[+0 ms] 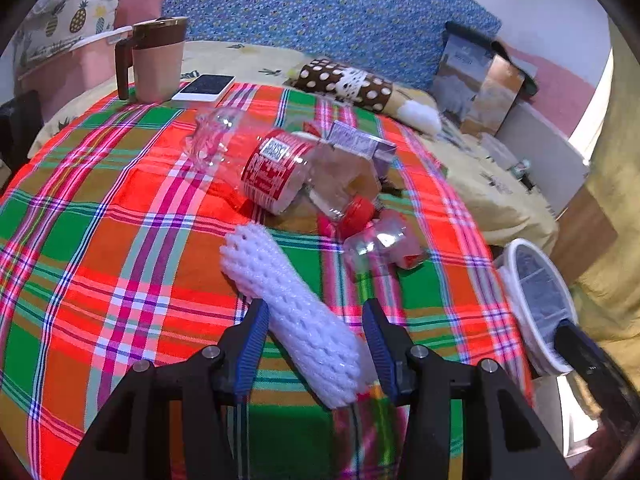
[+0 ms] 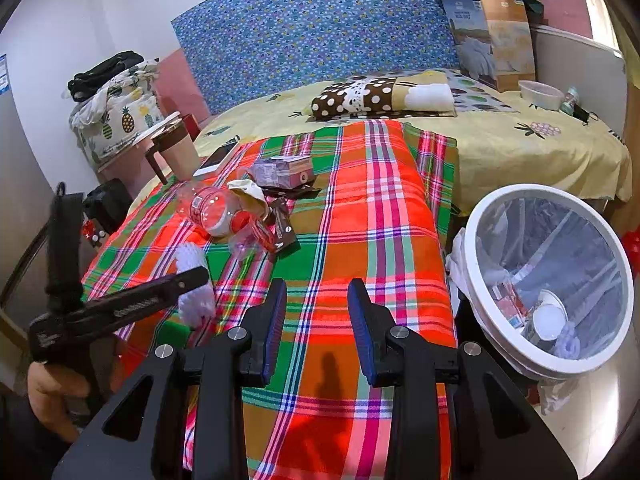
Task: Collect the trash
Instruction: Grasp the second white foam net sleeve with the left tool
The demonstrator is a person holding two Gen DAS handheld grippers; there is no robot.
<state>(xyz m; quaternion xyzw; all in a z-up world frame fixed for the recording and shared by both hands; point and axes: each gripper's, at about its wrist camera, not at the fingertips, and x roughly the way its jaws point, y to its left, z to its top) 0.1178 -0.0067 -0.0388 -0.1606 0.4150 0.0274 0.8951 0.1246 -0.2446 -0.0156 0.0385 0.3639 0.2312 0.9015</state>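
Note:
A white foam net sleeve (image 1: 280,292) lies slantwise on the plaid cloth (image 1: 120,240). Its near half sits between the jaws of my left gripper (image 1: 314,306), which is open around it. Beyond it is a heap of trash: a clear bottle with a red label (image 1: 276,172), a small crushed bottle with a red cap (image 1: 380,244) and a purple carton (image 1: 360,140). In the right wrist view the sleeve (image 2: 192,276) shows behind a left finger (image 2: 160,292). My right gripper (image 2: 317,286) hovers open over bare cloth with nothing between its fingers. A white-rimmed lined bin (image 2: 480,216) stands to its right.
A mug (image 1: 156,64) and a phone (image 1: 204,88) stand at the cloth's far left corner. A polka-dot pillow (image 2: 360,98), boxes (image 2: 492,36) and a bowl (image 2: 540,94) lie on the yellow bed behind. The bin holds a can and cartons. A hand (image 2: 52,392) holds the left gripper.

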